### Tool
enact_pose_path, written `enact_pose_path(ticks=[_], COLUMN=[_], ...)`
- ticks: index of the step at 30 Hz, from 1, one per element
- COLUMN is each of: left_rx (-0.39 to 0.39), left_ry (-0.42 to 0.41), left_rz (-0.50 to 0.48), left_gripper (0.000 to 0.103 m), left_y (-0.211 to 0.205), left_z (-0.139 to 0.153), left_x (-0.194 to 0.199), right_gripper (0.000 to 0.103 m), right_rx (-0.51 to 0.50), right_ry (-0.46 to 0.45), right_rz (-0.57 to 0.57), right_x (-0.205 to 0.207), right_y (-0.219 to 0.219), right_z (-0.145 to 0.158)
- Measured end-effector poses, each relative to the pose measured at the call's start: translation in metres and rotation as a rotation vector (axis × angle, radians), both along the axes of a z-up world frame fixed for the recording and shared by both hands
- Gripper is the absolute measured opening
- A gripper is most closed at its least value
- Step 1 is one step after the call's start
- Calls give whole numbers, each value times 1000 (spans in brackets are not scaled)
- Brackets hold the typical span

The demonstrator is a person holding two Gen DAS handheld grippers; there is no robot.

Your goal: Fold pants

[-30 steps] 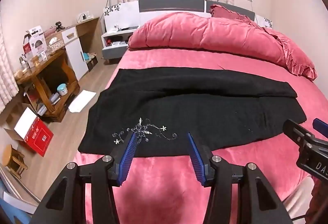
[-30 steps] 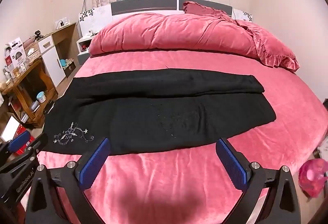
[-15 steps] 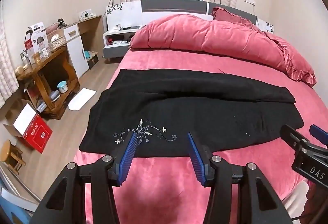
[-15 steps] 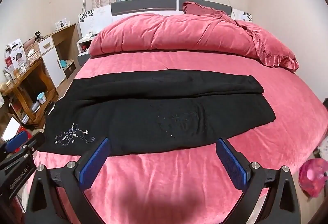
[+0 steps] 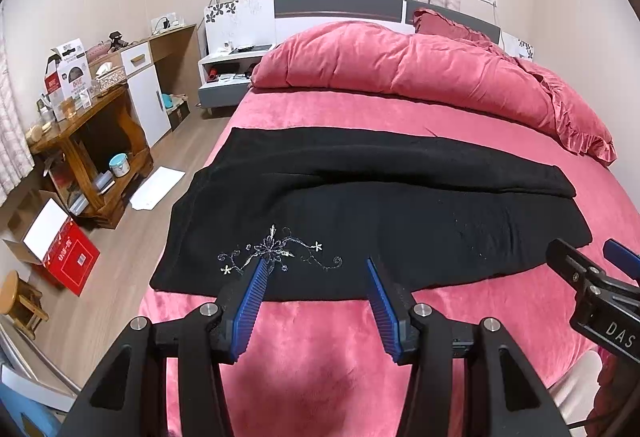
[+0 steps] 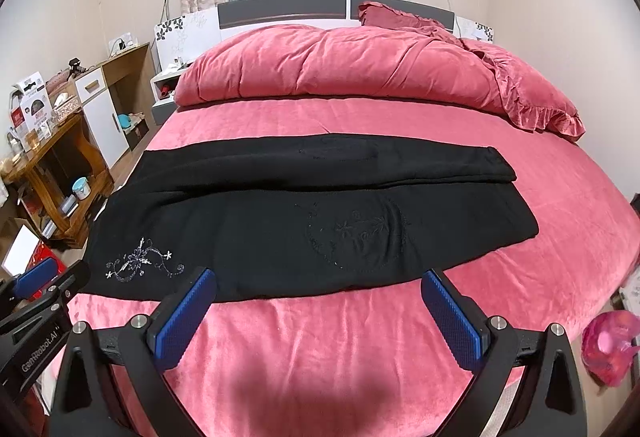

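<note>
Both blue-padded black grippers, left (image 5: 316, 269) and right (image 6: 316, 287), wide apart and empty, near the flat black embroidered fabric pants' (image 6: 280, 229) front edge.

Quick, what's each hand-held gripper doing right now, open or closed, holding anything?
Left hand-held gripper: open, holding nothing.
Right hand-held gripper: open, holding nothing.
</note>
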State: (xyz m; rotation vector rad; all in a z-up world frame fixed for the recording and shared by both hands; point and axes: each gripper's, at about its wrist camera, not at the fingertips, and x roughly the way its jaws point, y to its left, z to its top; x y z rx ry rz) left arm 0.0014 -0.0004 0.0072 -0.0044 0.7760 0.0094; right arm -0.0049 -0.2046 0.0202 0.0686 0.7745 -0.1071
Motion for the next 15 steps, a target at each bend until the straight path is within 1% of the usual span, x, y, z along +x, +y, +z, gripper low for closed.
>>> enact_pose_path(ticks=[15], left_rx=[-4], left_ry=[15], left_rz=[6], left_gripper=[52], left_y=[4], left_z=[-6], left_x=[2], right_gripper=[103], right_rx=[-5], right_ry=[5], right_rz=[0], right_x=[1], right_y=[2], right_z=[-4])
